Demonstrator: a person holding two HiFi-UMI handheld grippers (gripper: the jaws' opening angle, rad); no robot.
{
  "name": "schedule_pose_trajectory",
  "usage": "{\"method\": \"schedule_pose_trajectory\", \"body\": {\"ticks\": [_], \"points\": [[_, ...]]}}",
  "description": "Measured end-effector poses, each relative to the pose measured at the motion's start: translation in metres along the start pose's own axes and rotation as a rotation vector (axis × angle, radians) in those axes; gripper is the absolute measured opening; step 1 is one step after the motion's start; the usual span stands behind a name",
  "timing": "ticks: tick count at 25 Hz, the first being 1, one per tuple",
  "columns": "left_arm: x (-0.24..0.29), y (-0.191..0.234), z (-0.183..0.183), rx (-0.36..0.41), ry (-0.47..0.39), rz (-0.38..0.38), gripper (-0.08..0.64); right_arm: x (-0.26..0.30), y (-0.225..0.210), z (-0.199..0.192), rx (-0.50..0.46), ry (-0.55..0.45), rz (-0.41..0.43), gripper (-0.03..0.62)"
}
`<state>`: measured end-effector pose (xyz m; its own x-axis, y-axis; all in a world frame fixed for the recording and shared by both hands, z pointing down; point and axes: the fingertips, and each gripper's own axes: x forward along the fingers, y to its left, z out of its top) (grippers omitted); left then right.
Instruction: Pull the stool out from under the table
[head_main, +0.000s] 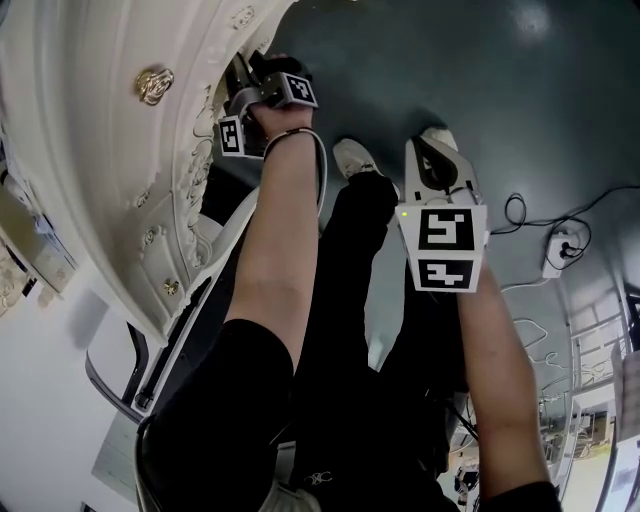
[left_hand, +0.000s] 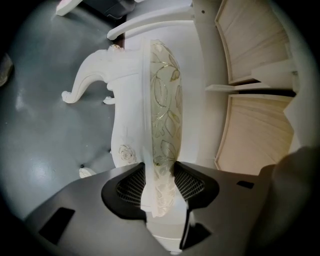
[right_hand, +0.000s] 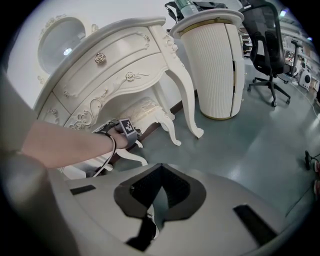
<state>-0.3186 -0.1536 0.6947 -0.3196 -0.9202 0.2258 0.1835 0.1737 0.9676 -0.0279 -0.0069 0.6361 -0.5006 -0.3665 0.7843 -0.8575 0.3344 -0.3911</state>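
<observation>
The white carved stool (right_hand: 145, 111) stands under the ornate white dressing table (right_hand: 115, 50), between its curved legs. In the left gripper view the stool's cushion (left_hand: 162, 110), with its gold leaf pattern, runs edge-on between the jaws, above a curved leg (left_hand: 85, 80). My left gripper (left_hand: 160, 172) is shut on that cushion edge, both pads pressed against it. From above, the left gripper (head_main: 248, 95) reaches under the table's edge (head_main: 100, 120). My right gripper (head_main: 437, 150) hangs over the dark floor, shut with nothing in it (right_hand: 160, 167).
A white ribbed round cabinet (right_hand: 215, 60) stands right of the table, and a black office chair (right_hand: 270, 45) beyond it. A power strip with cables (head_main: 560, 250) lies on the floor at the right. The person's shoe (head_main: 355, 158) is between the grippers.
</observation>
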Motion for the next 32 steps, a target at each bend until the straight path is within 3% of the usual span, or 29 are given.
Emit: {"method": "schedule_pose_trajectory", "body": {"ticks": [11,25,29,32], "points": [[-0.055,0.017,-0.025,-0.007,0.036,0.027,0.175,-0.003,0.005,0.000,0.014,-0.006,0.012,0.008],[-0.182,0.058,-0.126,-0.126,0.126,0.124,0.173,-0.034,-0.042,0.030,0.015,-0.066,-0.063,0.008],[-0.216,0.069,-0.147,-0.159,0.124,0.167,0.175,-0.041,-0.054,0.032,0.028,-0.082,-0.083,0.008],[-0.226,0.076,-0.156,-0.167,0.171,0.178,0.183,-0.041,-0.057,0.030,0.033,-0.075,-0.091,0.008]]}}
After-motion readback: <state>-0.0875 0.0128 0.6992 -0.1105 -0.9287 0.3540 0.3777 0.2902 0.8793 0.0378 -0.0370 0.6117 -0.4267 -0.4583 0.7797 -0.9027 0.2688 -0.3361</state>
